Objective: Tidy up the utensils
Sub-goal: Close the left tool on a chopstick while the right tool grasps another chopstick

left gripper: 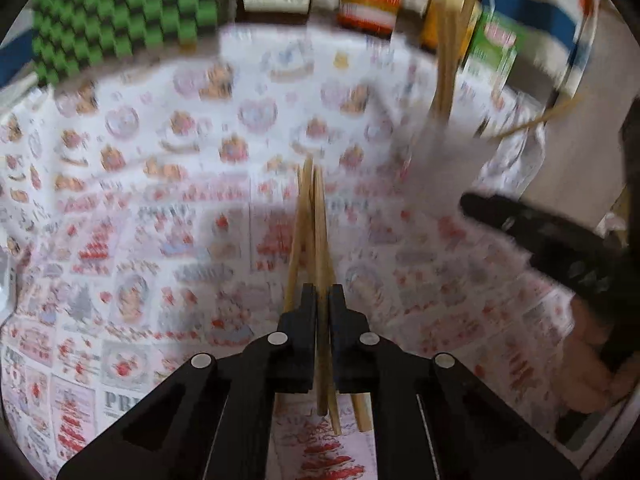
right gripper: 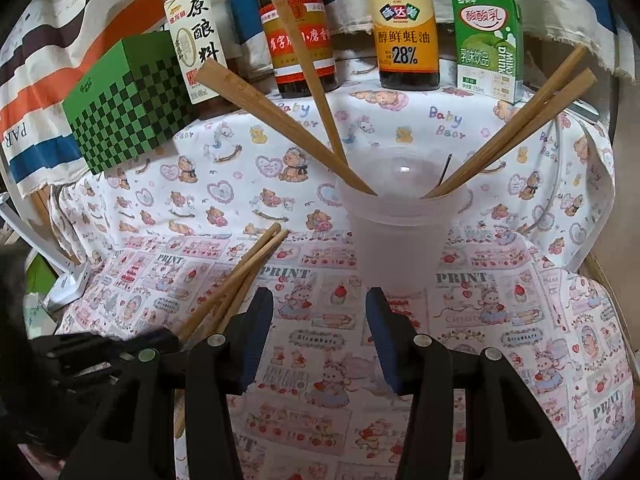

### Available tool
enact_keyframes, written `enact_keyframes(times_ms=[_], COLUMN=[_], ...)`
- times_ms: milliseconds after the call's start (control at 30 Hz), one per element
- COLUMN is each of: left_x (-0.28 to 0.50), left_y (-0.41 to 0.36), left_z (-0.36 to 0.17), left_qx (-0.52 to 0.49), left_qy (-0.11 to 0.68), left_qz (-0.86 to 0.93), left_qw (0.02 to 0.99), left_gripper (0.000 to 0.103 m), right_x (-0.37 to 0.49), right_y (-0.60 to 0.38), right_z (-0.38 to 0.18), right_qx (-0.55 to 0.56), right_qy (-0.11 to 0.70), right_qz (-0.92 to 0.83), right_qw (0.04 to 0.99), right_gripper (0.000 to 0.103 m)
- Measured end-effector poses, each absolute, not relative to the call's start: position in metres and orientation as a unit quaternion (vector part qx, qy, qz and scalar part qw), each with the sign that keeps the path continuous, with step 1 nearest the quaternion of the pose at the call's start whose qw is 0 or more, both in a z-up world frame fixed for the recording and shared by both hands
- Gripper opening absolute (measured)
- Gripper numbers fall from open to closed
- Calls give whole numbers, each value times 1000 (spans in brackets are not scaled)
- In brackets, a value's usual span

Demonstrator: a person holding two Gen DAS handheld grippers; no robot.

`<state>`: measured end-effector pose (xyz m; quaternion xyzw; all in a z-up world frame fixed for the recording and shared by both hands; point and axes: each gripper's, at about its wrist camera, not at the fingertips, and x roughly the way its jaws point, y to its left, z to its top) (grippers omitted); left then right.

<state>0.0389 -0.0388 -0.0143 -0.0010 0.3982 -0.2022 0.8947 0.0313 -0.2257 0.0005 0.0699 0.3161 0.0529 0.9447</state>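
Observation:
In the left wrist view, which is blurred, my left gripper (left gripper: 323, 296) is shut on a small bundle of wooden chopsticks (left gripper: 310, 220) that run forward between its fingers over the printed tablecloth (left gripper: 160, 200). The right wrist view shows the same gripper (right gripper: 170, 338) low on the left, with its chopsticks (right gripper: 248, 268) pointing towards a translucent plastic cup (right gripper: 400, 248). The cup (left gripper: 440, 160) holds several chopsticks (right gripper: 280, 120) that lean outward. My right gripper (right gripper: 320, 308) stands open just in front of the cup with nothing between its fingers. In the left wrist view it (left gripper: 480, 208) shows beside the cup.
Along the back stand a green checkered box (right gripper: 128, 108), three sauce bottles (right gripper: 298, 40) and a green milk carton (right gripper: 486, 44). A white device (right gripper: 68, 284) sits at the table's left edge. The cloth hangs over the table's edge at the right (right gripper: 596, 200).

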Motion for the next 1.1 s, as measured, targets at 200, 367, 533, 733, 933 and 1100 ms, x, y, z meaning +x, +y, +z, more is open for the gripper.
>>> enact_keyframes(times_ms=[200, 367, 533, 733, 933, 1100], left_x=[25, 11, 8, 10, 12, 11], left_y=[-14, -2, 4, 15, 20, 19], left_z=[16, 37, 44, 44, 41, 41], left_qx=[-35, -28, -16, -24, -25, -25], left_qy=[328, 258, 232, 230, 233, 225], left_qz=[-180, -144, -106, -75, -51, -47], left_qw=[927, 955, 967, 970, 971, 973], left_gripper=[5, 5, 5, 5, 5, 5], right_x=[32, 33, 34, 21, 18, 25], right_y=[-217, -201, -170, -142, -130, -144], right_z=[-4, -13, -33, -43, -51, -52], right_qx=[67, 63, 40, 8, -39, -25], right_qy=[327, 352, 399, 421, 430, 432], right_qz=[62, 93, 142, 172, 146, 108], right_qw=[941, 929, 905, 890, 890, 895], right_gripper=[51, 51, 51, 51, 45, 9])
